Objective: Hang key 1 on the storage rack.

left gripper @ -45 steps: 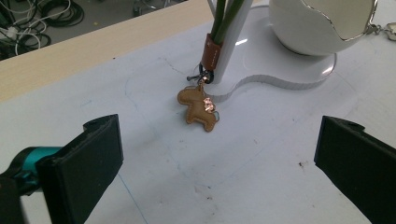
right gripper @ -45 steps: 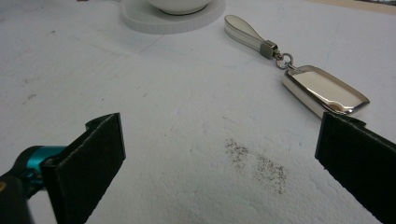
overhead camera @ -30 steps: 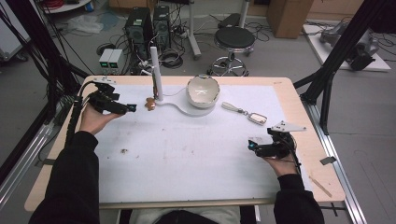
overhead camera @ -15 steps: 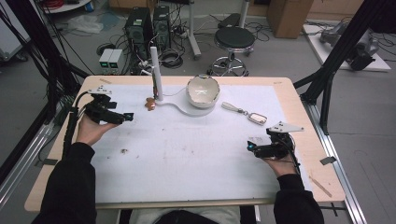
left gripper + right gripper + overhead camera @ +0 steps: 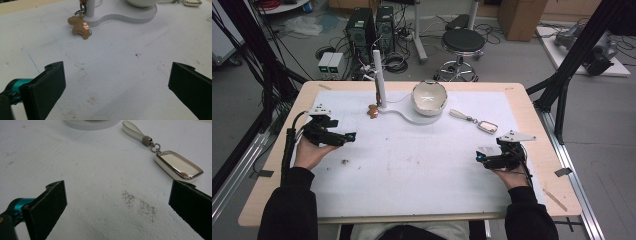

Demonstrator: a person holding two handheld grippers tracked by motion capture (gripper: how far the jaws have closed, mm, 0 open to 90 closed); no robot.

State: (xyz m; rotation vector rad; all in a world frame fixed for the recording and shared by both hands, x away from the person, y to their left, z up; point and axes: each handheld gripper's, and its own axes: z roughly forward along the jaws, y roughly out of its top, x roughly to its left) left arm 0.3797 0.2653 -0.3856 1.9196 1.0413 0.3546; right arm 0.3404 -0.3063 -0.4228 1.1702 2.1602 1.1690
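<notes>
A white stand [image 5: 404, 111] with an upright post [image 5: 378, 80] and a white bowl [image 5: 429, 97] sits at the back middle of the table. A brown animal-shaped keychain [image 5: 373, 111] [image 5: 80, 25] hangs at the foot of the post. A silver car key with a white strap [image 5: 475, 121] [image 5: 175, 165] lies right of the bowl. My left gripper [image 5: 350, 136] [image 5: 115, 87] is open at the left, apart from the keychain. My right gripper [image 5: 480, 158] [image 5: 116, 207] is open at the right, nearer than the key.
A white sheet [image 5: 422, 165] covers the wooden table [image 5: 532, 115]; it carries a dark speck [image 5: 345, 161] and a grey smudge [image 5: 140, 205]. Black frame legs [image 5: 562, 85] stand at the right edge. A stool [image 5: 463, 42] and computer cases stand beyond the table.
My left gripper has drawn back toward the near left, away from the post, while the keychain stays at the post's foot. The right gripper has stayed put.
</notes>
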